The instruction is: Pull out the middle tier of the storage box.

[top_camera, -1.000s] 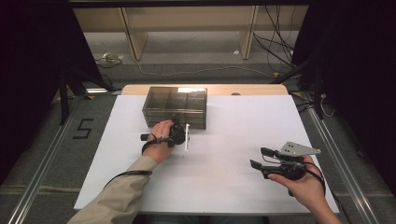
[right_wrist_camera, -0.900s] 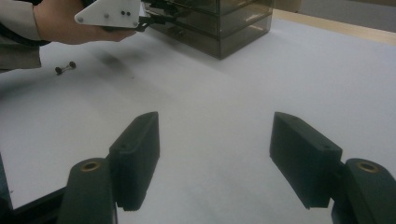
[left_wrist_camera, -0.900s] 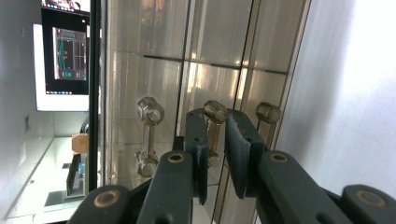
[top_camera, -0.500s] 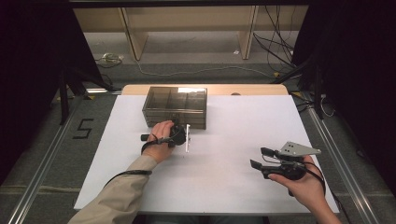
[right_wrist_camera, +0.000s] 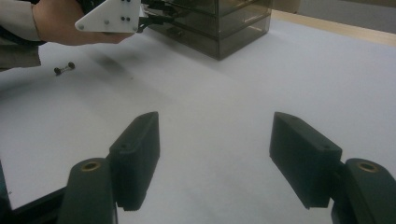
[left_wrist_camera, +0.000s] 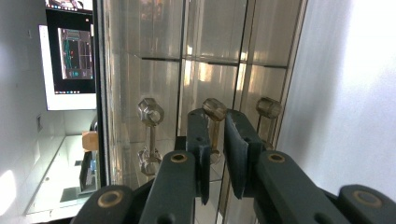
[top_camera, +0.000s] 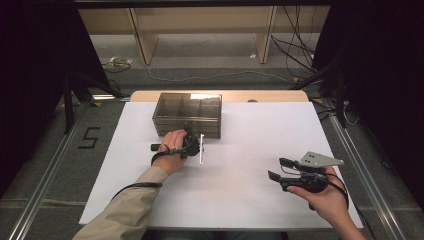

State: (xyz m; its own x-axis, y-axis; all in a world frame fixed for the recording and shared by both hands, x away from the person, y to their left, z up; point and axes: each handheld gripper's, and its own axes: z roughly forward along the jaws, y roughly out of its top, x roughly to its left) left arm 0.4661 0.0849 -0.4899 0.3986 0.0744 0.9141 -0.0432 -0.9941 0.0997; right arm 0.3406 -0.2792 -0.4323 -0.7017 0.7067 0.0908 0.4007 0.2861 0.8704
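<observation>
— Drawers of a smoky transparent plastic cabinet [top_camera: 187, 114] are being worked on at the far side of the white table sheet [top_camera: 240, 150], a little left of centre. The left gripper [left_wrist_camera: 215, 140] is held against the cabinet's near face, with its jaws drawn narrow around the middle clear faceted knob [left_wrist_camera: 214, 108].

— Are the pads actually pressed on that knob?

— The knob's stem is seen between the two black jaws in the left gripper view, and very little gap is left on either side, so a grip on the knob is judged likely. The gripper is rolled onto its side in the left hand [top_camera: 172, 145], probably so that the jaws can be closed across the stem and a straight pull towards the near edge can be given.

— And the other two knobs?

— One clear knob [left_wrist_camera: 150, 111] and another [left_wrist_camera: 269, 107] are left untouched on either side of the held one.

— What is done with the right gripper [top_camera: 280, 168]?

— It is kept well apart, near the right near corner of the sheet, with its jaws spread wide and nothing between them. It is probably parked there so that the drawer's path is kept free. A small dark dumbbell-shaped piece [right_wrist_camera: 64, 68] is seen lying on the sheet beside the left sleeve.
</observation>
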